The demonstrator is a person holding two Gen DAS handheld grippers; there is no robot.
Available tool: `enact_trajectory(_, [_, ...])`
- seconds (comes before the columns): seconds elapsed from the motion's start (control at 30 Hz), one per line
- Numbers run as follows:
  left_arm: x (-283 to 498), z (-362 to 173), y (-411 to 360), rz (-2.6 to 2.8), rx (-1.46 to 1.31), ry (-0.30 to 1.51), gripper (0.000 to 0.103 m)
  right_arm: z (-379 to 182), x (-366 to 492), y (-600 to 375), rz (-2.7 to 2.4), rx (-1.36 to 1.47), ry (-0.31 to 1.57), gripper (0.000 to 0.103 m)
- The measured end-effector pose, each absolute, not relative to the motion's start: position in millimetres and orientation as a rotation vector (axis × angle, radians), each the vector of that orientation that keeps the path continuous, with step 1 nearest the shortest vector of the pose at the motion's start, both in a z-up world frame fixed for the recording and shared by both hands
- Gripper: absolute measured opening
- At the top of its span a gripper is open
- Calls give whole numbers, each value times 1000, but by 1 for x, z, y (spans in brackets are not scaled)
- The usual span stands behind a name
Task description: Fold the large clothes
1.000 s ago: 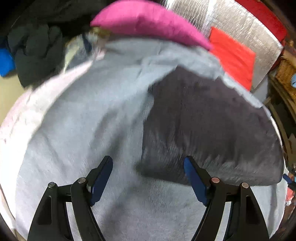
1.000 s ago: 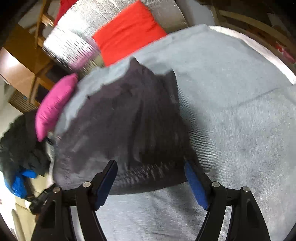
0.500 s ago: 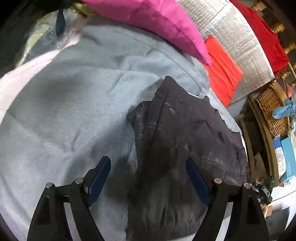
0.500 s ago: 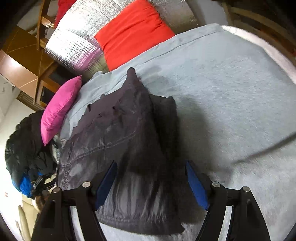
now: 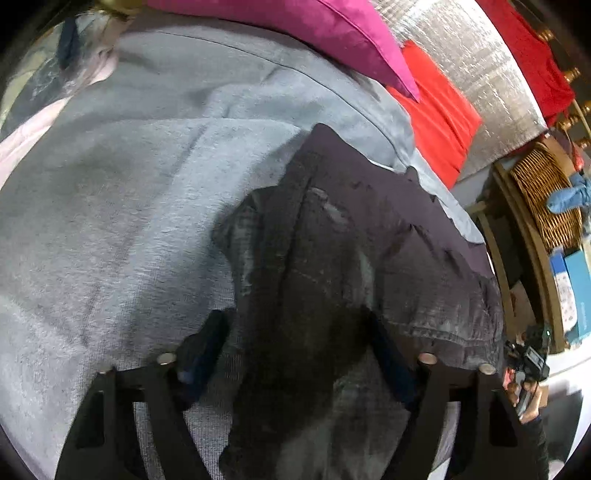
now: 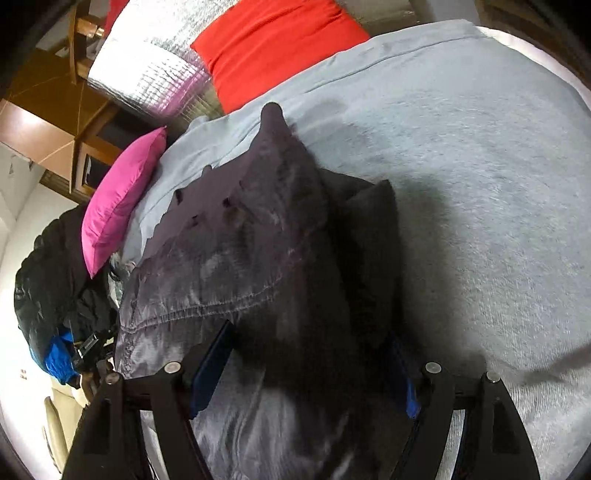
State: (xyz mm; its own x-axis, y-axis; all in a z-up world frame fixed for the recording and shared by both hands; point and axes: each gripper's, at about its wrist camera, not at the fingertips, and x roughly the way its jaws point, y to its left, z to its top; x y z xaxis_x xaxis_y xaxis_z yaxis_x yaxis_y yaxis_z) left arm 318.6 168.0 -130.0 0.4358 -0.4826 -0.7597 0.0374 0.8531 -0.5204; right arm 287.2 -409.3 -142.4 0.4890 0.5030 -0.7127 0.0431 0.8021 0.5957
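A dark purple-grey padded jacket lies rumpled on a grey blanket that covers the bed. It also shows in the right wrist view. My left gripper is open, its jaws straddling the near part of the jacket close above the cloth. My right gripper is open too, its jaws either side of a raised fold of the jacket, with the blanket to the right. Neither is closed on the cloth.
A magenta pillow and a red pillow lean on a silver quilted headboard. A wicker basket stands off the bed's right side. A pile of dark clothes lies beyond the magenta pillow.
Both grippers have come down and in toward the jacket, which now fills the space between each pair of jaws. The jaws have stayed open.
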Motion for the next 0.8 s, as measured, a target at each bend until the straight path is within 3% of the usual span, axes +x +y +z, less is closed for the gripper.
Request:
enact_trajectory(0.07, [319,-130,166,-340,-465,1080,64,-143,290,-407,303,589,1040,78])
enact_trajectory(0.17, [318,-126,160,-331,-416,1068,50,-137,289,-397,322,525,1029,66])
enact_trajectory(0.23, [315,-122,149,-306,-334,1050,47,-135,289,-394,320,496,1032,59])
enact_trajectory(0.4, [307,-115,130,-233,-181,1012,47,-142,291,-397,327,510,1045,59])
enact_trajectory(0.8, [308,-113,128,-227,-155,1005,47,-144,298,-393,311,505,1080,60])
